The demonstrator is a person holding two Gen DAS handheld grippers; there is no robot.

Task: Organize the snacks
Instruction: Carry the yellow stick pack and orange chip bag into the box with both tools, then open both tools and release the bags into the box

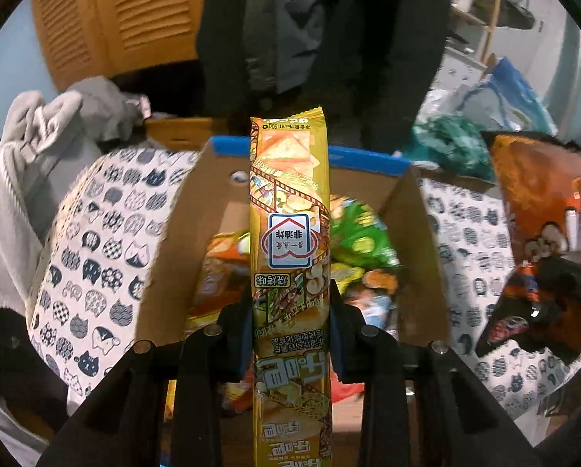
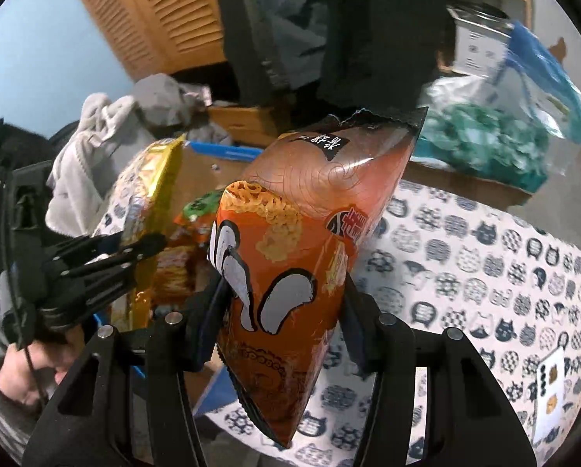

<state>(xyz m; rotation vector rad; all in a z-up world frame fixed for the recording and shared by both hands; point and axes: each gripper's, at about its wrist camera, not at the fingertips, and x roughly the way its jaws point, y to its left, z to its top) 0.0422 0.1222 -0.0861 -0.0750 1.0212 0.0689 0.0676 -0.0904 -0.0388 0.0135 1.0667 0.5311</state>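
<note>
My left gripper (image 1: pixel 290 323) is shut on a long yellow snack packet (image 1: pixel 290 210), held edge-on above an open cardboard box (image 1: pixel 181 241) with a blue rim. Several snack bags (image 1: pixel 362 239) lie inside the box. My right gripper (image 2: pixel 282 303) is shut on an orange noodle-snack bag (image 2: pixel 290 257), which stands upright between its pads. In the right wrist view the left gripper (image 2: pixel 135 249) shows at the left with the yellow packet (image 2: pixel 154 183), over the box (image 2: pixel 201 179). In the left wrist view the orange bag (image 1: pixel 539 210) shows at the right.
A cloth with a cat-face print (image 2: pixel 465 272) covers the surface around the box. Grey clothing (image 1: pixel 30 163) is heaped at the left. A clear bag of green things (image 2: pixel 485 144) lies at the back right. Dark coats (image 1: pixel 314 39) hang behind. A small card (image 2: pixel 549 381) lies on the cloth.
</note>
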